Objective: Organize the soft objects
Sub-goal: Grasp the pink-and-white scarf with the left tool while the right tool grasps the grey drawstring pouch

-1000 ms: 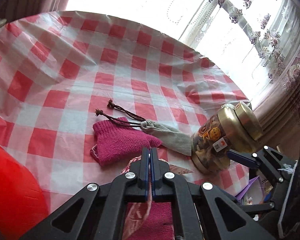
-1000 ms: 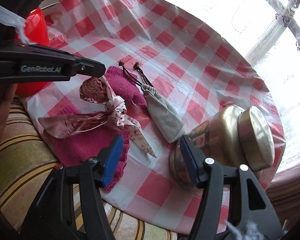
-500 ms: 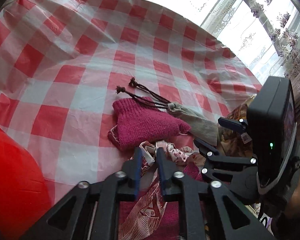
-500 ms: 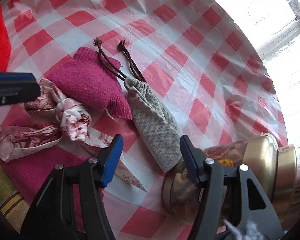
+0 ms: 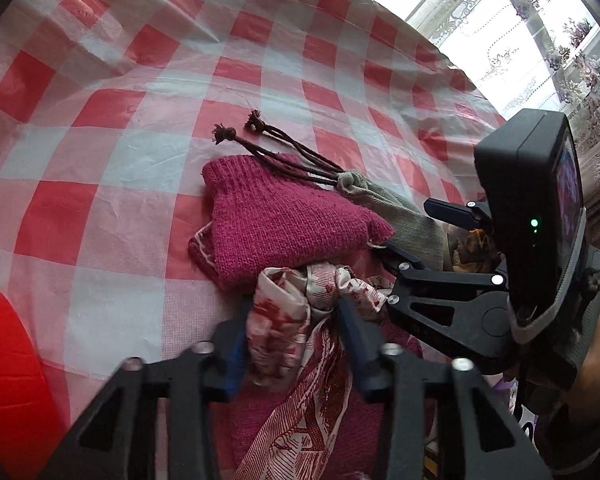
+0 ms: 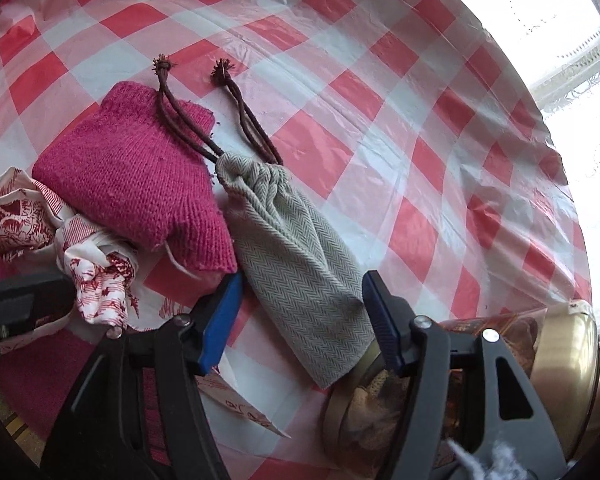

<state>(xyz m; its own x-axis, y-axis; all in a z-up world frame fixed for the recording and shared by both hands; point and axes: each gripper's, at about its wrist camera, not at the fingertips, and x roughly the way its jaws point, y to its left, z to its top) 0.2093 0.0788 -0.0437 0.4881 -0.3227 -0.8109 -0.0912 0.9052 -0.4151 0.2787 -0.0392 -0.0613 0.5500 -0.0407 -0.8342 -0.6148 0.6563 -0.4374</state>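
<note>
A red-and-white patterned scarf [image 5: 288,312] lies bunched at the near table edge, partly on a pink knit piece [image 5: 300,412]. My left gripper [image 5: 294,340] is open, its jaws on either side of the scarf bunch. A folded pink knit item [image 5: 276,220] lies just beyond; it also shows in the right wrist view [image 6: 136,184]. A grey drawstring pouch [image 6: 300,264] with brown cords lies beside it. My right gripper [image 6: 300,320] is open, its jaws astride the pouch's lower end. The scarf [image 6: 80,256] shows at left there.
A gold-lidded jar [image 6: 540,368] lies on its side at the right, touching the pouch's end. A red object [image 5: 4,380] sits at the left table edge. The checked tablecloth [image 5: 180,60] stretches toward a curtained window [image 5: 540,12].
My left gripper has opened from shut and now straddles the released scarf bunch. My right gripper has moved forward and down until its open jaws straddle the grey pouch.
</note>
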